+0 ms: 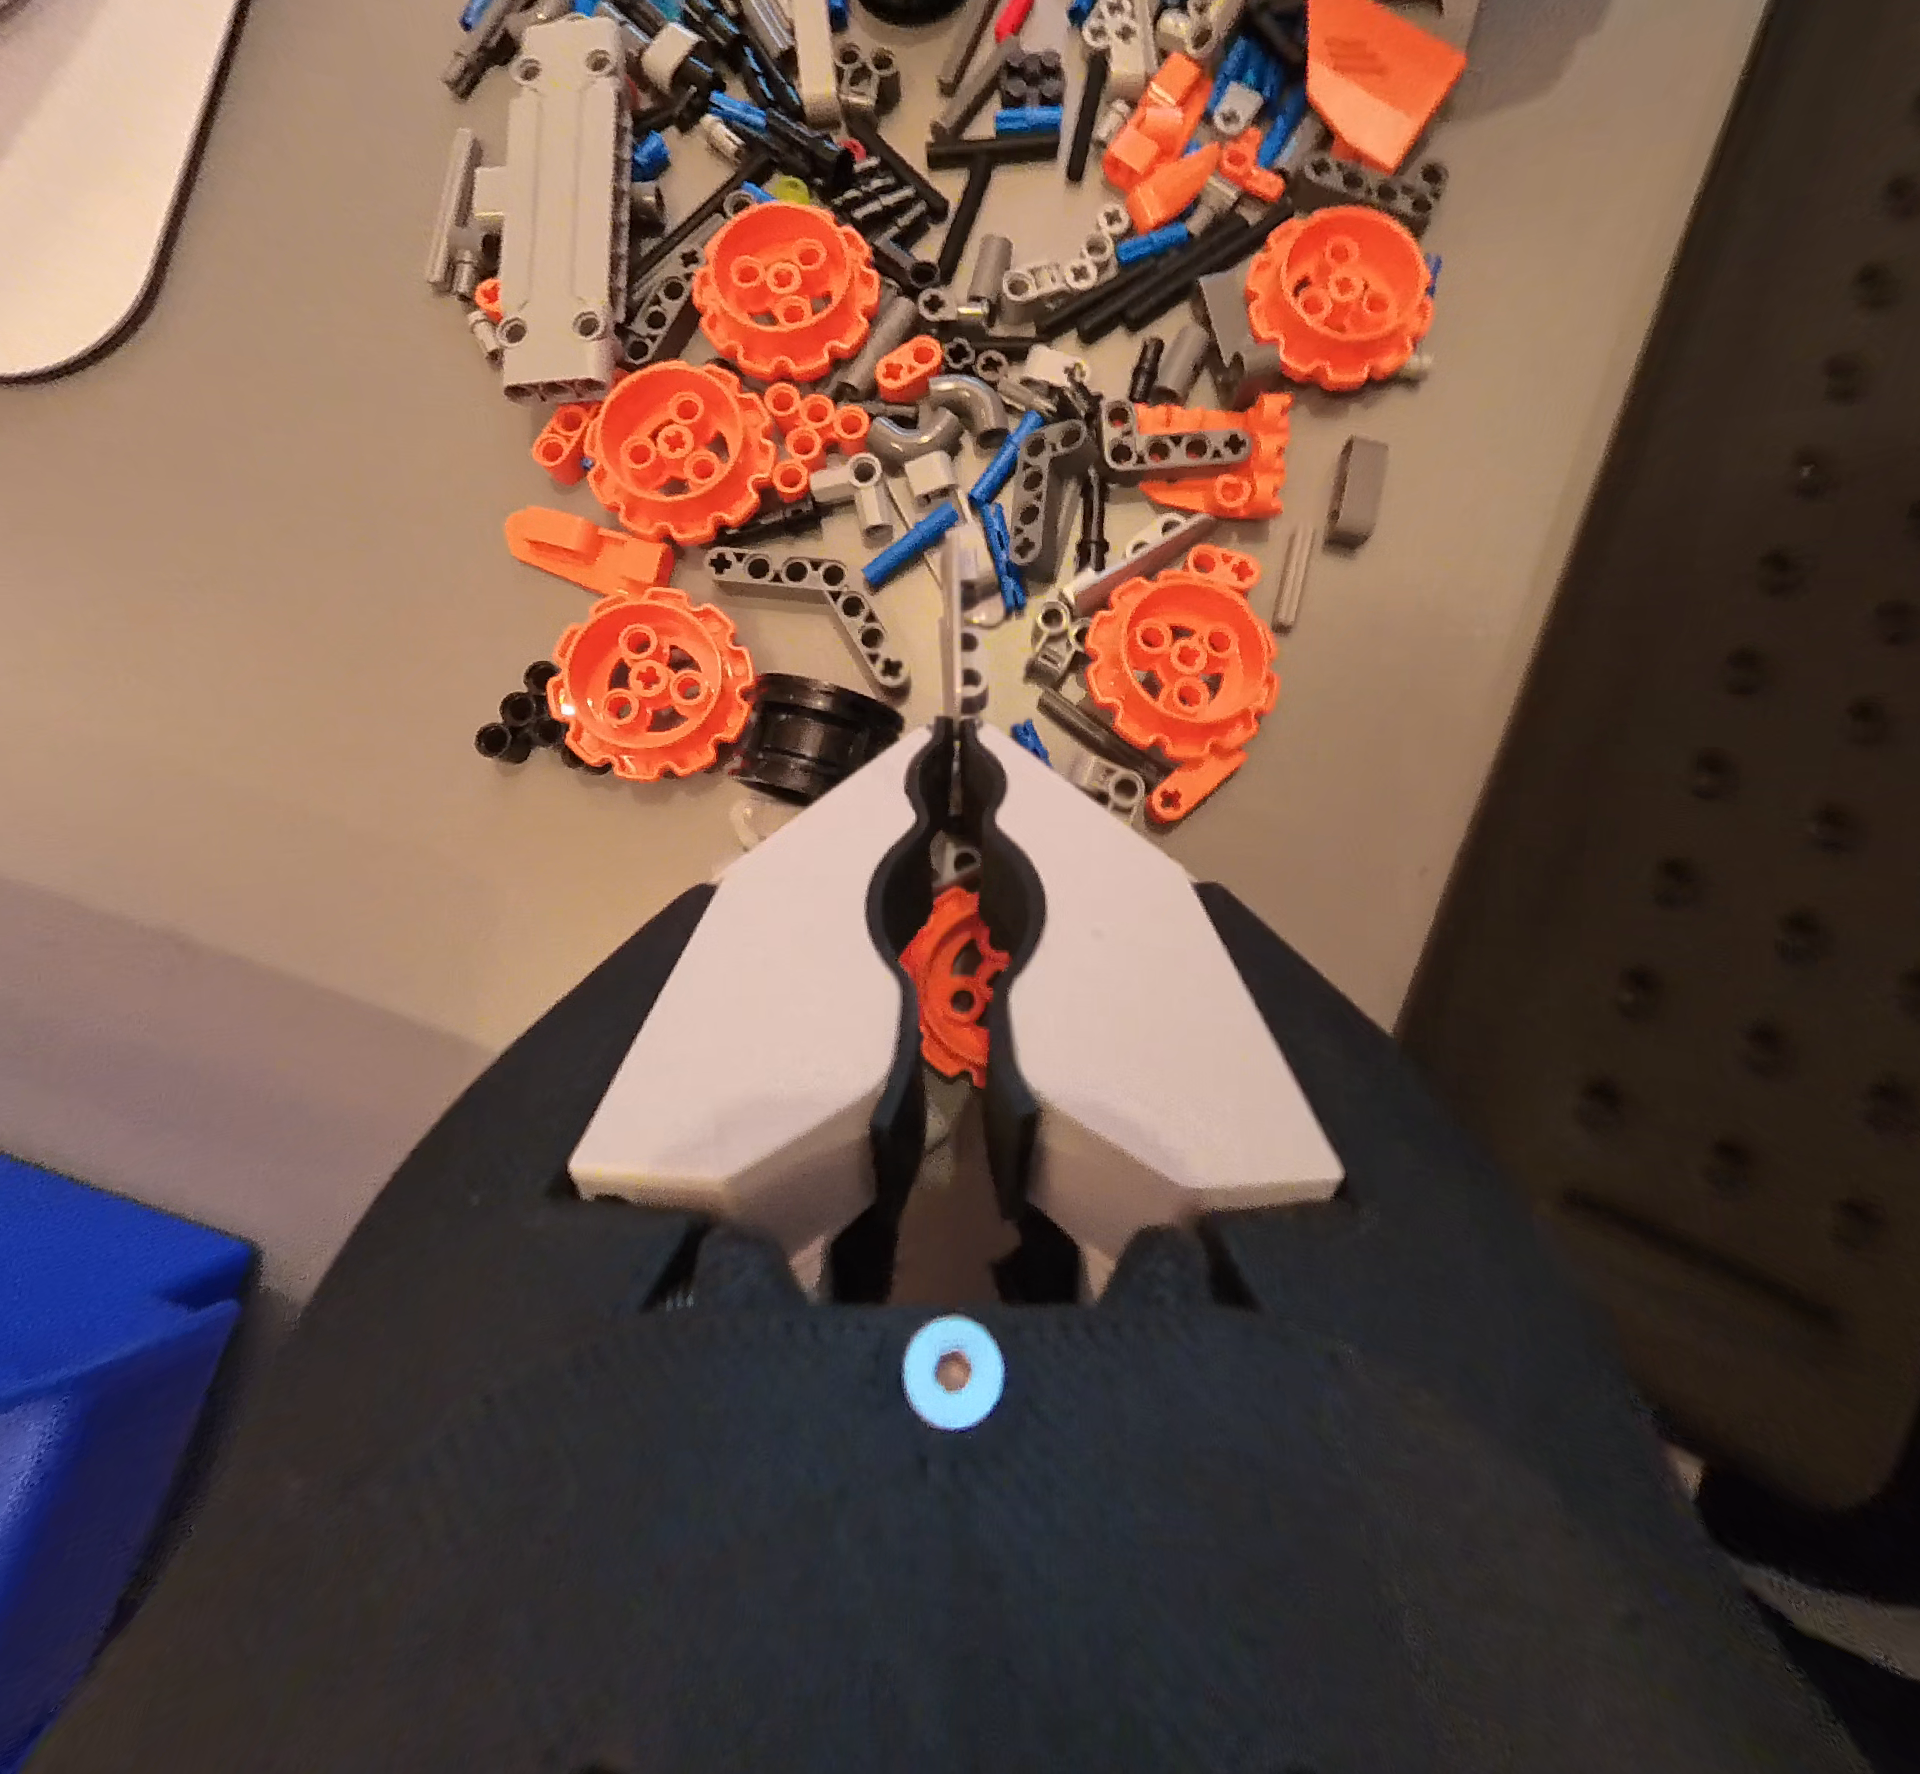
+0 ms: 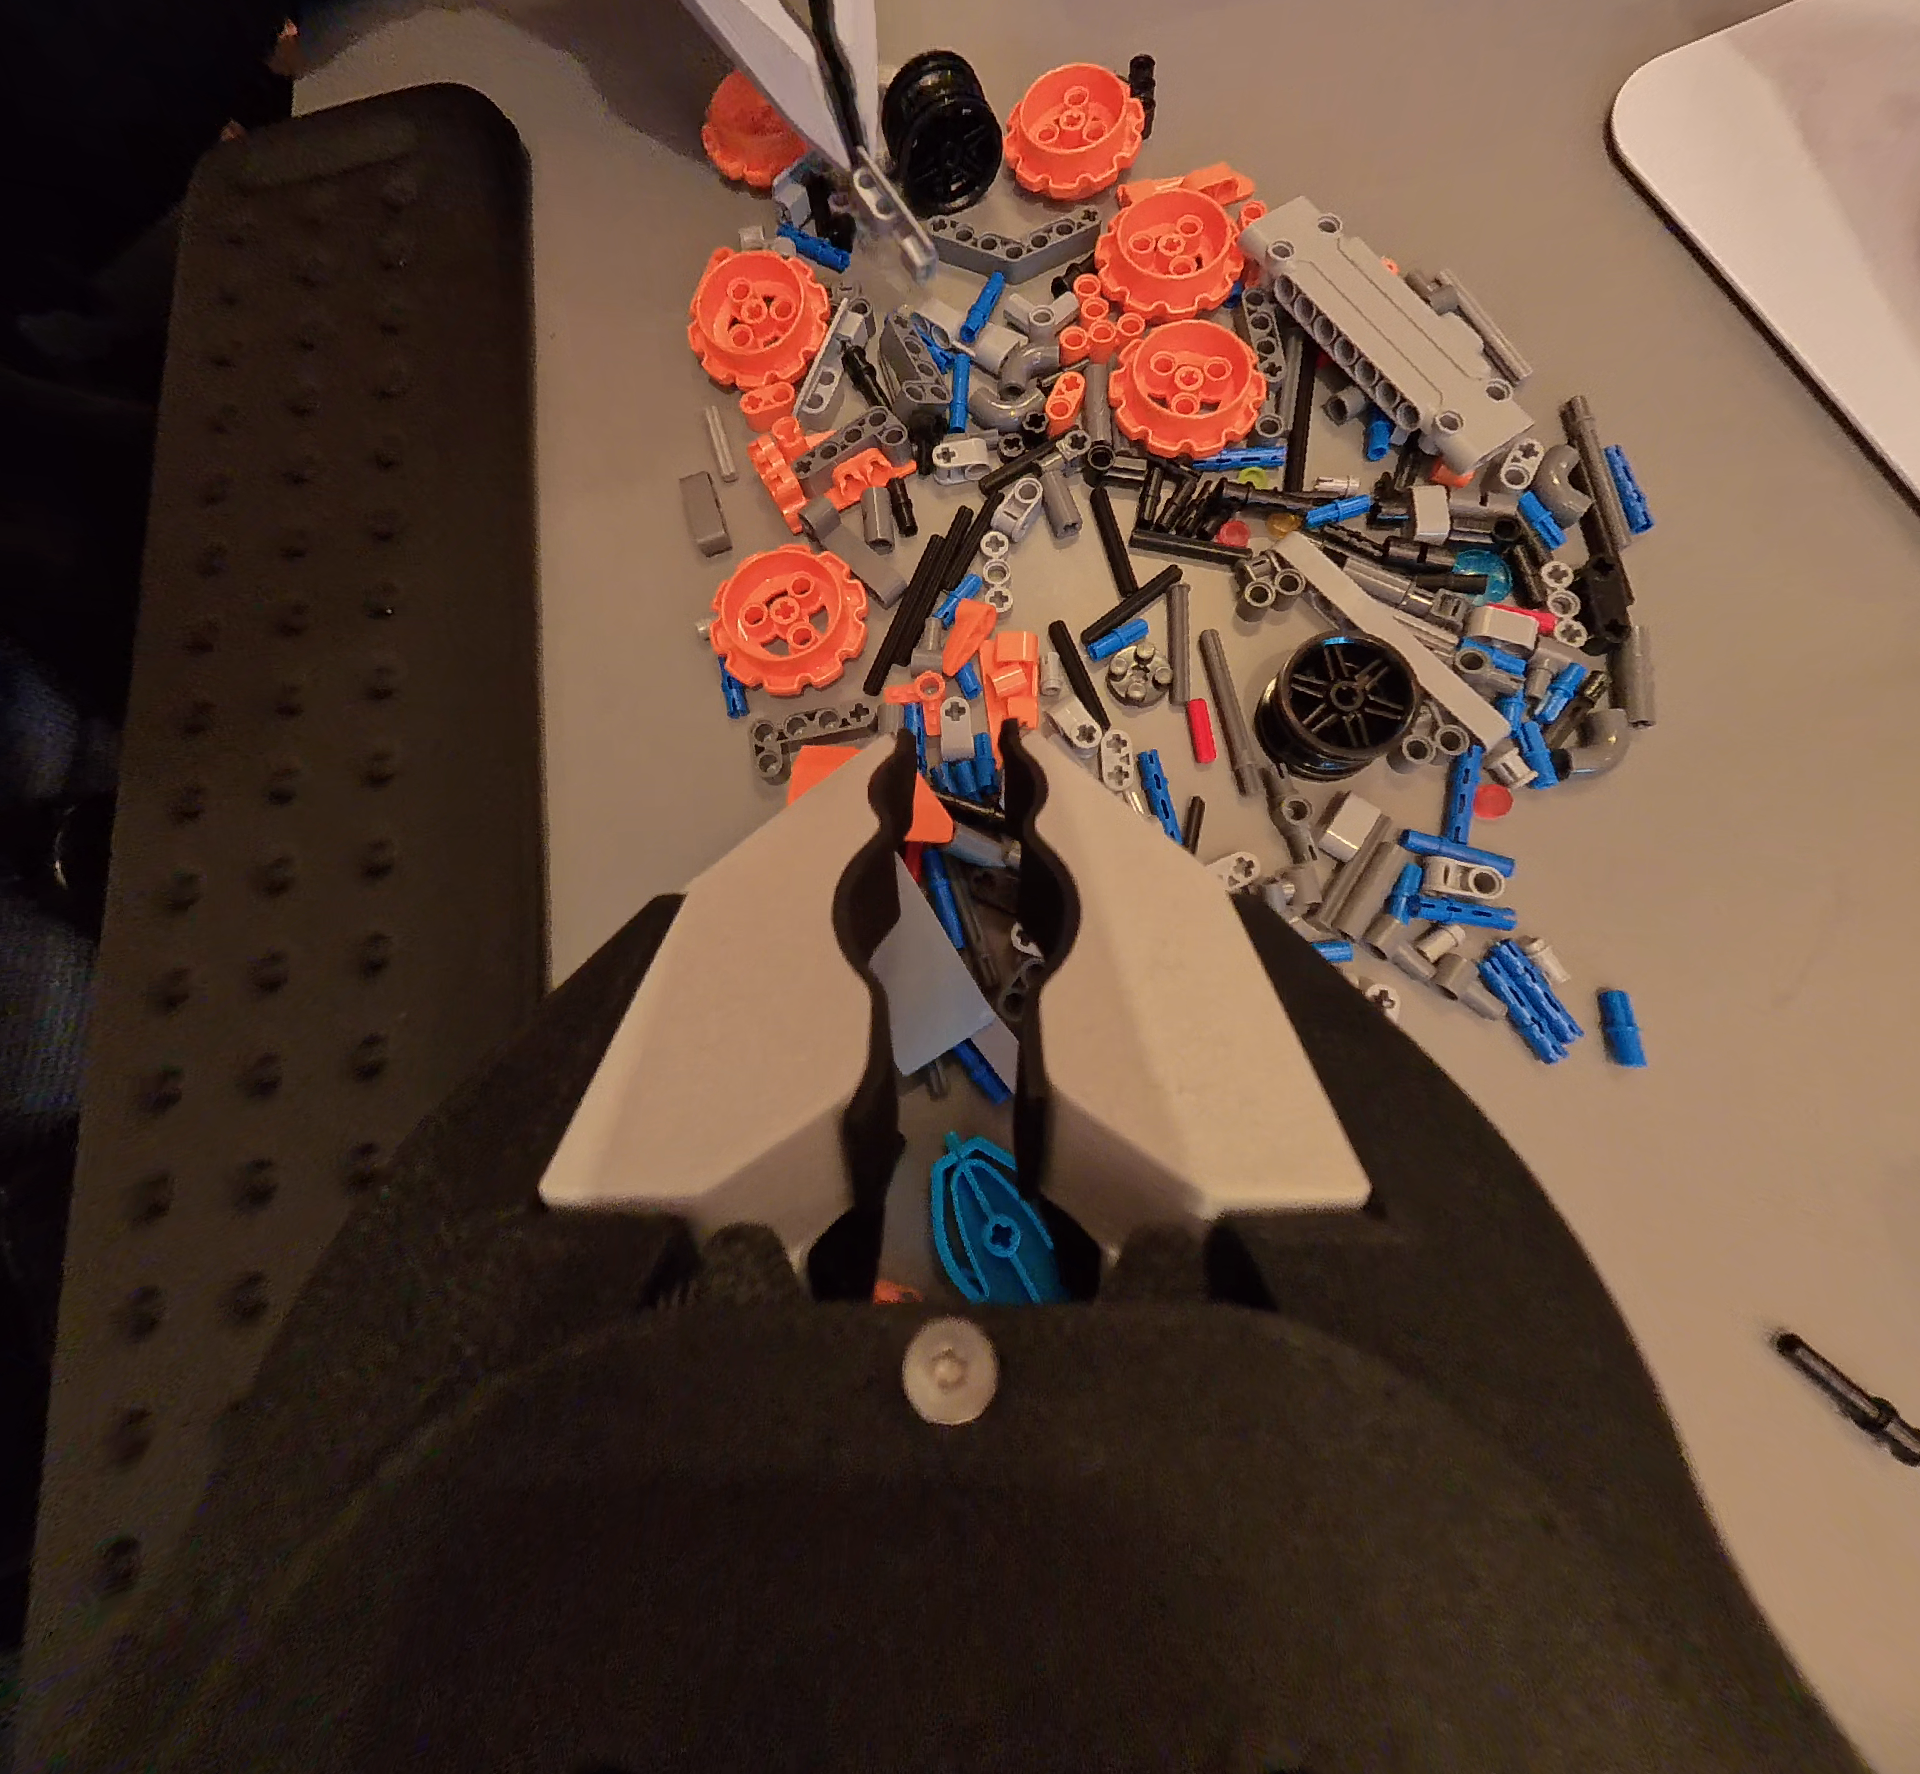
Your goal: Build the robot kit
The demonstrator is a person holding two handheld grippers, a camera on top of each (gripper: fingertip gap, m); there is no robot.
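A pile of small building parts (image 1: 935,270) lies on the grey table: orange toothed wheels (image 1: 649,680), grey beams, blue pins, black axles. My left gripper (image 1: 954,737) is shut on a thin light grey holed beam (image 1: 964,644) that sticks forward from its fingertips above the pile. The right wrist view shows it at the top (image 2: 857,150) with the beam (image 2: 888,212) in its tips. My right gripper (image 2: 956,737) is open, low over the near side of the pile, with blue pins (image 2: 971,774) and a grey connector (image 2: 954,716) below the gap.
A black perforated mat (image 1: 1714,685) (image 2: 312,581) borders the pile. A white board (image 1: 104,62) (image 2: 1787,166) lies on the other side. A blue bin (image 1: 83,1361) is near my left gripper. A black wheel (image 2: 1335,696) and a stray black axle (image 2: 1849,1402) lie to the right. The left gripper's tips are roughly 20 centimeters from the right gripper's. The left gripper is farther from the grey connector (image 2: 954,716), some 15 centimeters, than the right, some 4 centimeters. It turns up in the left wrist view (image 1: 1235,115) as well.
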